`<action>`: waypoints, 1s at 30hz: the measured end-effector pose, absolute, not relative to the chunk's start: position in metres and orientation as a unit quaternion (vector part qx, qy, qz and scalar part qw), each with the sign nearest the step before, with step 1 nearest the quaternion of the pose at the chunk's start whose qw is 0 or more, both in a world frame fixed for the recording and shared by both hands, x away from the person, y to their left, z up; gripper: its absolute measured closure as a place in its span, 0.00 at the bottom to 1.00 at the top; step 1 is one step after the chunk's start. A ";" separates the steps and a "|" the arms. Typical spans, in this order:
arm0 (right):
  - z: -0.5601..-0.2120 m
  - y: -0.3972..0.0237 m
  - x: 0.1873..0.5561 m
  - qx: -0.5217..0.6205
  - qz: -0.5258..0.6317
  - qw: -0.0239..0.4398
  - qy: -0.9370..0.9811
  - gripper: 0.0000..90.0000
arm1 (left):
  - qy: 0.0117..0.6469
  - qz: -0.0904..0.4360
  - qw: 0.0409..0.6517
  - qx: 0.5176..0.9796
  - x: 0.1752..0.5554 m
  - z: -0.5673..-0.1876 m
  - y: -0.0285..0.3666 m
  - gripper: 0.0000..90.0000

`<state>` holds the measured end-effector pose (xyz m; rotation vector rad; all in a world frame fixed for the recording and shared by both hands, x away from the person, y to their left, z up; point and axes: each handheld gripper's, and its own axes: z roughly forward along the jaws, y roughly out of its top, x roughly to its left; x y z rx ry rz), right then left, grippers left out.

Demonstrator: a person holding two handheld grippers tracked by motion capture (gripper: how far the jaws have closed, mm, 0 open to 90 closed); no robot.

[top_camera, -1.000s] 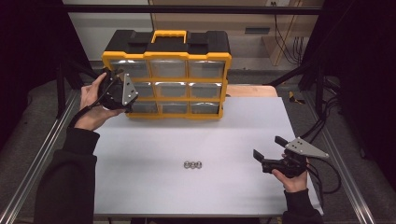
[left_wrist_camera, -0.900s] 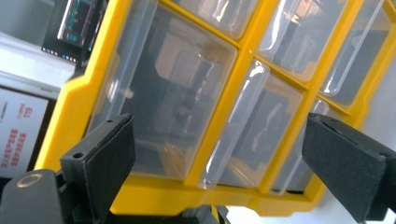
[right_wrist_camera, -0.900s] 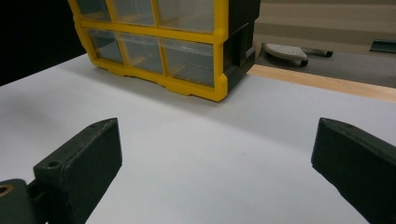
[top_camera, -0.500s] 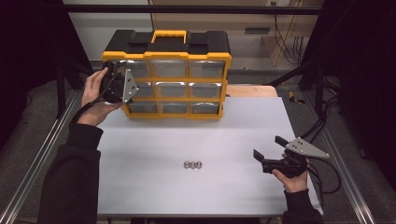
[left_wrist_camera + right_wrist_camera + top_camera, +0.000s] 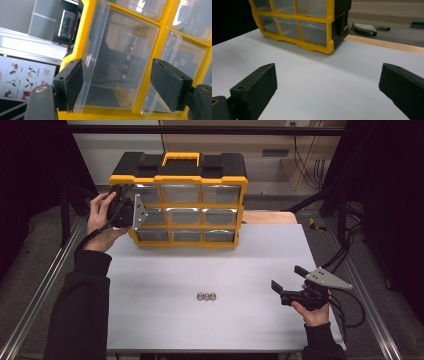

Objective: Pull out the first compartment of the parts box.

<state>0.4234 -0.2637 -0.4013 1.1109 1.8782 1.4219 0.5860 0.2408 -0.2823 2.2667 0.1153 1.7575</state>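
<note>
1. Worktop (image 5: pixel 165 285): a pale grey rectangular surface with metal rails along both long sides; a strip of bare wood (image 5: pixel 270 217) shows at its far right edge, and dark surroundings lie beyond.
2. Organiser (image 5: pixel 180 200): a yellow and black case with a yellow carry handle, standing upright at the far edge of the worktop, its three-by-three grid of clear drawers facing the person.
3. Left gripper (image 5: pixel 131 212): held at the organiser's left side, level with the upper rows. In the left gripper view its jaws stand apart on either side of a clear drawer (image 5: pixel 117 65), neither pad visibly pressing the plastic.
4. Right gripper (image 5: pixel 289 282): held low over the near right part of the worktop, well apart from the organiser, jaws spread wide with nothing between them.
5. Small metal pieces (image 5: pixel 206 296): three in a touching row on the near centre of the worktop, left of the right gripper.
</note>
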 end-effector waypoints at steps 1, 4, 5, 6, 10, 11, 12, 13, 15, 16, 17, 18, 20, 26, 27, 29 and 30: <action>-0.401 -0.264 0.423 0.411 0.526 0.265 0.695 0.02 | 0.040 0.607 0.135 0.782 0.586 -0.282 0.241 0.31; -0.401 -0.264 0.423 0.410 0.526 0.266 0.696 0.02 | 0.033 0.620 0.129 0.773 0.587 -0.282 0.240 0.36; -0.401 -0.264 0.423 0.410 0.526 0.266 0.696 0.02 | 0.033 0.620 0.129 0.773 0.587 -0.282 0.240 0.38; -0.401 -0.264 0.423 0.409 0.526 0.266 0.696 0.02 | 0.030 0.625 0.123 0.770 0.587 -0.282 0.240 0.39; -0.401 -0.264 0.423 0.412 0.527 0.265 0.695 0.02 | 0.025 0.636 0.117 0.763 0.588 -0.282 0.240 0.43; -0.401 -0.264 0.423 0.412 0.527 0.265 0.695 0.02 | 0.025 0.636 0.117 0.763 0.588 -0.282 0.240 0.44; -0.401 -0.264 0.423 0.412 0.527 0.266 0.695 0.02 | 0.019 0.643 0.114 0.757 0.589 -0.283 0.240 0.45; -0.401 -0.264 0.423 0.412 0.528 0.265 0.694 0.02 | 0.021 0.641 0.113 0.759 0.588 -0.283 0.239 0.47; -0.401 -0.264 0.423 0.411 0.527 0.266 0.695 0.02 | 0.017 0.646 0.109 0.756 0.588 -0.283 0.239 0.50; -0.401 -0.264 0.423 0.411 0.526 0.266 0.695 0.02 | 0.015 0.647 0.108 0.754 0.588 -0.283 0.239 0.50; -0.401 -0.264 0.423 0.411 0.526 0.266 0.695 0.02 | 0.015 0.647 0.108 0.754 0.588 -0.283 0.239 0.51; -0.402 -0.264 0.424 0.408 0.527 0.268 0.696 0.02 | 0.013 0.654 0.107 0.749 0.588 -0.284 0.240 0.52; -0.402 -0.264 0.424 0.408 0.527 0.267 0.696 0.02 | 0.013 0.657 0.105 0.746 0.587 -0.285 0.240 0.54; -0.402 -0.263 0.424 0.410 0.527 0.265 0.696 0.02 | 0.003 0.675 0.094 0.732 0.588 -0.290 0.238 0.59; -0.402 -0.263 0.424 0.410 0.527 0.265 0.696 0.02 | 0.000 0.678 0.096 0.729 0.589 -0.290 0.238 0.59; -0.402 -0.263 0.424 0.410 0.526 0.265 0.697 0.02 | 0.000 0.682 0.095 0.725 0.589 -0.291 0.238 0.61; -0.402 -0.263 0.424 0.409 0.526 0.265 0.697 0.02 | 0.000 0.682 0.095 0.725 0.589 -0.291 0.238 0.62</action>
